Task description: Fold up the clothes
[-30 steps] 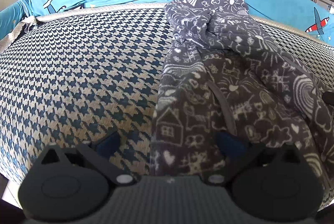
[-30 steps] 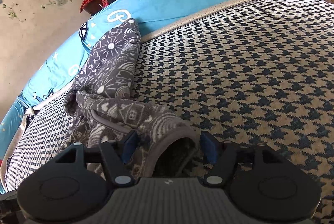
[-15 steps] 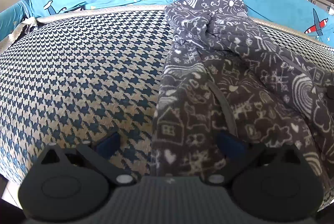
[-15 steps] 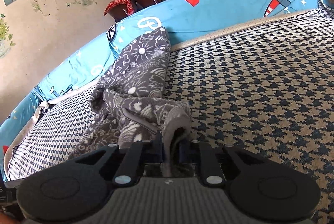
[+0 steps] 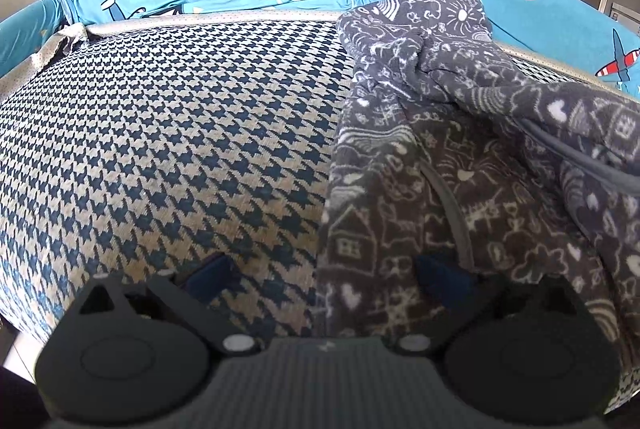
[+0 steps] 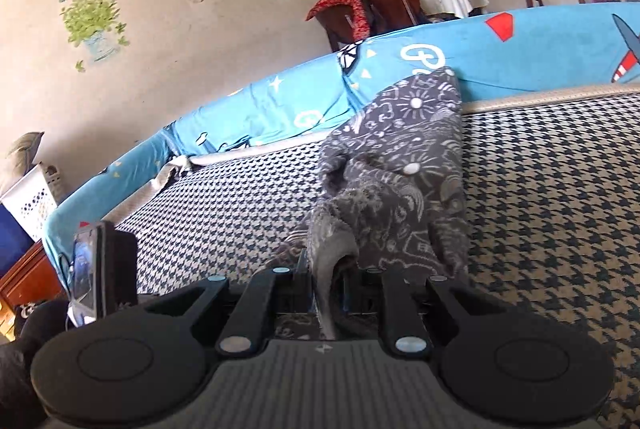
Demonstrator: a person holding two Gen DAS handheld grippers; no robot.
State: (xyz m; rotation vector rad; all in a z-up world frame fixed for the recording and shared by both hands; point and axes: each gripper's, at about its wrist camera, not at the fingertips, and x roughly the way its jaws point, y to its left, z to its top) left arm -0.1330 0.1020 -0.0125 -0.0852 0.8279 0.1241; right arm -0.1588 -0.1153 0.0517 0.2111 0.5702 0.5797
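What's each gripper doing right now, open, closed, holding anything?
Left gripper: open, holding nothing, over the garment's edge.
Right gripper: shut on the garment's cuff.

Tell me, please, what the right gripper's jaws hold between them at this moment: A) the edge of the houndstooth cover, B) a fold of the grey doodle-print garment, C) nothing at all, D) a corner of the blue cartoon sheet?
B: in the right wrist view the right gripper has its jaws closed on a fold of the grey doodle-print garment, which is lifted off the houndstooth cover.
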